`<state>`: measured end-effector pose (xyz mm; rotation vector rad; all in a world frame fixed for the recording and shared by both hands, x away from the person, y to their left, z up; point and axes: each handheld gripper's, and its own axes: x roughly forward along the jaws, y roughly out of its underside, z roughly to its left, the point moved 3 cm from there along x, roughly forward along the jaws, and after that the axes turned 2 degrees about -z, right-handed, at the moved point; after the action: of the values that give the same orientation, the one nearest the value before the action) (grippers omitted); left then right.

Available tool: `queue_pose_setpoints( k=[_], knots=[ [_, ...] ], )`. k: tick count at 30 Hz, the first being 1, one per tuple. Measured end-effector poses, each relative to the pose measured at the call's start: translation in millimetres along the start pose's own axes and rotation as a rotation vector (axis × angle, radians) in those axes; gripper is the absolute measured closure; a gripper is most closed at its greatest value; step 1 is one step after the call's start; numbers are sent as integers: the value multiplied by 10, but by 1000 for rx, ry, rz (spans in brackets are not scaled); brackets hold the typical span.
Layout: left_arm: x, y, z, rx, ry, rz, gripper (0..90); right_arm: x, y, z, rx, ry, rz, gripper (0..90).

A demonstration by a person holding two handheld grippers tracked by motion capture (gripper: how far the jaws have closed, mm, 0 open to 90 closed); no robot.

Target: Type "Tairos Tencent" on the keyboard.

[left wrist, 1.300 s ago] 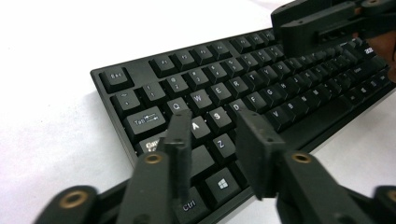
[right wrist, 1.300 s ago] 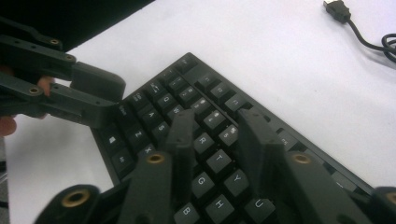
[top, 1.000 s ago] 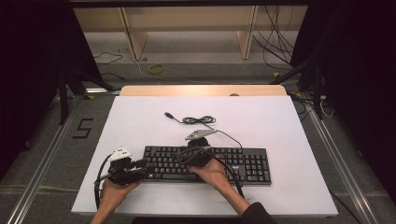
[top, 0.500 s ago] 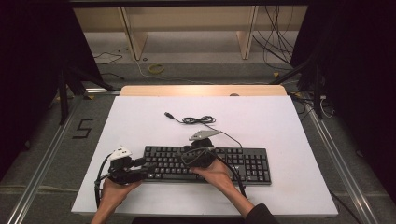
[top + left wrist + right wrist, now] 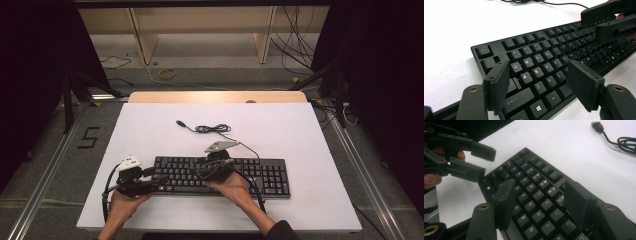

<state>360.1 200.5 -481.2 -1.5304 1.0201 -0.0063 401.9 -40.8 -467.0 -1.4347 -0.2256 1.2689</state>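
Note:
A black keyboard (image 5: pixel 250 176) lies flat near the front of the white table (image 5: pixel 300 130). Its cable (image 5: pixel 214 129) runs back in a loose coil to a USB plug (image 5: pixel 180 123). My left gripper (image 5: pixel 161 181) is at the keyboard's left end, open, its jaws spread over the Q, A and Z keys (image 5: pixel 537 75). My right gripper (image 5: pixel 199 173) hovers over the letter keys at the middle, open, with nothing between its jaws (image 5: pixel 539 200). The two grippers point at each other, a short gap apart. The keyboard (image 5: pixel 531 187) passes under both.
The plug (image 5: pixel 597 125) and cable coil (image 5: pixel 627 143) lie on bare table behind the keyboard. A wooden strip (image 5: pixel 217 97) edges the table's far side. Floor cables (image 5: pixel 167 73) and shelf legs stand beyond.
My right gripper has shifted slightly to the right over the keyboard. The left gripper and keyboard have stayed put.

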Motion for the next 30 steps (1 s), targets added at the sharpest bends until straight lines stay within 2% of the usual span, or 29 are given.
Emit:
queue_pose_setpoints(
  k=[12, 20, 30],
  knots=[
    [26, -51, -15, 2, -3, -10, 327, -44, 63, 33, -3, -6, 5, 395],
    [90, -93, -34, 9, 3, -7, 325, -138, 160, 27, -4, -7, -1, 374],
    [207, -152, -53, 21, -2, 15, 429, -274, 301, 34, 0, -16, -10, 370]
  ],
)
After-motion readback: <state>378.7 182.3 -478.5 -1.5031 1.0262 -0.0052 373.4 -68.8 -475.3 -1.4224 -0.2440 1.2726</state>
